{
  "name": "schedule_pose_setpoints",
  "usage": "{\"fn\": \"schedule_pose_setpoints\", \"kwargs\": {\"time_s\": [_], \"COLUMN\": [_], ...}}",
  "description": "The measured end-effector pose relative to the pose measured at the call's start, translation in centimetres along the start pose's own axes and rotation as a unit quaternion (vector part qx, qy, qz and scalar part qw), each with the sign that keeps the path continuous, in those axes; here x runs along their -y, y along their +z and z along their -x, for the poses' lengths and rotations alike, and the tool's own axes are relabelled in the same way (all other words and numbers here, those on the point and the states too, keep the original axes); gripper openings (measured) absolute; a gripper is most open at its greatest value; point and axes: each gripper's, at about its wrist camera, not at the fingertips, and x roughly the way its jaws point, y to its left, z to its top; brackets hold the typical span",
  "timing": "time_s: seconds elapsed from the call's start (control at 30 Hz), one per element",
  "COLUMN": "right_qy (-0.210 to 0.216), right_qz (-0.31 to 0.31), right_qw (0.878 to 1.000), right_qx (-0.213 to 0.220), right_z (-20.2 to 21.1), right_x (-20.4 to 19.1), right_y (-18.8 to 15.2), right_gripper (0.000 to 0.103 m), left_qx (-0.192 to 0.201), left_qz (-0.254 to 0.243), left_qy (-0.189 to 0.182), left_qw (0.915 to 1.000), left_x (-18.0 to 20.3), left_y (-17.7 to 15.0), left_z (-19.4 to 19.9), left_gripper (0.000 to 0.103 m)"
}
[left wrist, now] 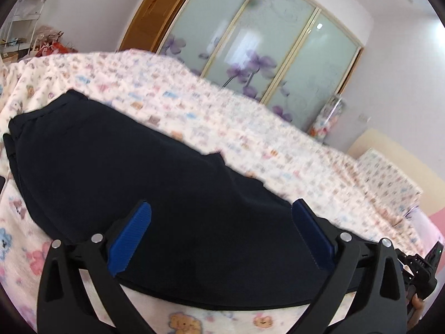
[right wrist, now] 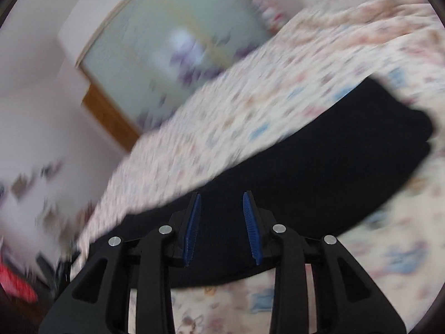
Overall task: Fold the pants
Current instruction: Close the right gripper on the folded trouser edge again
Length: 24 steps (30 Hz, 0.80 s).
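Dark navy pants lie flat in a long band across a bedspread with a bear print. My left gripper is wide open, its blue pads spread above the near part of the pants, holding nothing. In the right wrist view the pants run from the lower left to the right, with one end at the far right. My right gripper is partly open over the pants, with dark cloth showing between its blue pads. That view is blurred by motion.
The printed bedspread covers the whole bed. A wardrobe with frosted floral glass doors stands behind the bed. A shelf and bags are at the far left. A pillow lies at the right.
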Motion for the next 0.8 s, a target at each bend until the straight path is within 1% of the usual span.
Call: {"fn": "schedule_pose_setpoints", "kwargs": {"time_s": [0.03, 0.07, 0.1, 0.13, 0.17, 0.23, 0.27, 0.3, 0.33, 0.37, 0.4, 0.43, 0.47, 0.5, 0.53, 0.57, 0.63, 0.67, 0.7, 0.77, 0.8], "right_qy": [-0.016, -0.047, -0.058, -0.043, -0.034, -0.018, -0.009, 0.005, 0.007, -0.002, -0.029, -0.057, -0.074, -0.091, -0.096, -0.098, -0.085, -0.080, -0.081, -0.088, -0.102], "right_qz": [-0.002, -0.026, -0.054, -0.084, -0.095, -0.111, -0.121, -0.141, -0.154, -0.168, -0.188, -0.205, -0.217, -0.237, -0.250, -0.276, -0.308, -0.313, -0.310, -0.287, -0.270], "right_qw": [0.999, 0.995, 0.991, 0.989, 0.988, 0.987, 0.988, 0.988, 0.988, 0.986, 0.980, 0.972, 0.966, 0.956, 0.951, 0.942, 0.934, 0.933, 0.936, 0.943, 0.947], "right_qx": [-0.034, -0.079, -0.110, -0.117, -0.114, -0.112, -0.098, -0.063, -0.029, 0.010, 0.063, 0.101, 0.122, 0.148, 0.156, 0.163, 0.160, 0.156, 0.148, 0.144, 0.140], "right_z": [-1.6, -3.1, -4.1, -4.5, -4.3, -3.5, -2.6, -1.1, 0.4, 2.1, 4.5, 6.3, 7.4, 8.9, 9.3, 10.0, 10.1, 10.0, 9.2, 8.6, 8.2], "right_x": [0.2, 1.2, 2.2, 3.5, 4.0, 4.6, 4.9, 5.6, 5.9, 6.9, 8.3, 9.8, 10.9, 12.8, 13.8, 15.6, 17.8, 18.1, 18.0, 17.8, 17.5], "right_y": [-0.3, -0.8, -1.4, -2.0, -2.0, -1.4, -1.3, -0.7, -0.4, 0.2, 0.7, 1.1, 1.2, 1.4, 1.5, 1.5, 1.3, 1.3, 1.6, 2.2, 2.6], "right_gripper": [0.033, 0.036, 0.036, 0.036, 0.035, 0.035, 0.036, 0.036, 0.037, 0.046, 0.056, 0.057, 0.057, 0.057, 0.057, 0.056, 0.052, 0.052, 0.052, 0.052, 0.052], "left_qx": [-0.012, -0.028, -0.047, -0.064, -0.070, -0.071, -0.073, -0.075, -0.075, -0.074, -0.074, -0.072, -0.071, -0.071, -0.071, -0.070, -0.070, -0.071, -0.071, -0.072, -0.072], "left_qz": [0.004, 0.009, 0.018, 0.032, 0.037, 0.025, 0.014, 0.005, -0.002, -0.006, -0.006, -0.005, -0.003, -0.001, -0.001, -0.002, -0.006, -0.009, -0.011, -0.015, -0.017], "left_qy": [0.012, 0.029, 0.049, 0.056, 0.054, 0.060, 0.066, 0.071, 0.077, 0.079, 0.080, 0.078, 0.076, 0.074, 0.075, 0.076, 0.081, 0.084, 0.087, 0.091, 0.094], "left_qw": [0.9999, 0.9991, 0.9975, 0.9958, 0.9954, 0.9954, 0.9951, 0.9946, 0.9942, 0.9940, 0.9941, 0.9943, 0.9945, 0.9947, 0.9947, 0.9946, 0.9942, 0.9939, 0.9936, 0.9932, 0.9929], "left_x": [-0.3, -0.8, -1.3, -2.2, -2.5, -2.2, -1.9, -1.6, -1.5, -1.4, -1.4, -1.5, -1.7, -1.8, -1.6, -1.5, -1.3, -1.2, -1.1, -0.9, -0.9], "left_y": [-0.1, -0.2, -0.2, -0.4, -0.5, -0.5, -0.6, -0.8, -1.0, -1.0, -1.1, -1.1, -1.1, -1.1, -1.2, -1.2, -1.4, -1.4, -1.4, -1.5, -1.6], "left_z": [-0.5, -1.1, -1.9, -2.6, -2.9, -3.1, -3.2, -3.3, -3.3, -3.2, -3.2, -3.1, -3.1, -3.1, -3.1, -3.1, -3.0, -3.2, -3.2, -3.3, -3.4], "left_gripper": [0.101, 0.101, 0.101, 0.101, 0.101, 0.101, 0.101, 0.101, 0.101, 0.101, 0.101, 0.101, 0.101, 0.101, 0.101, 0.101, 0.101, 0.101, 0.101, 0.101, 0.101]}}
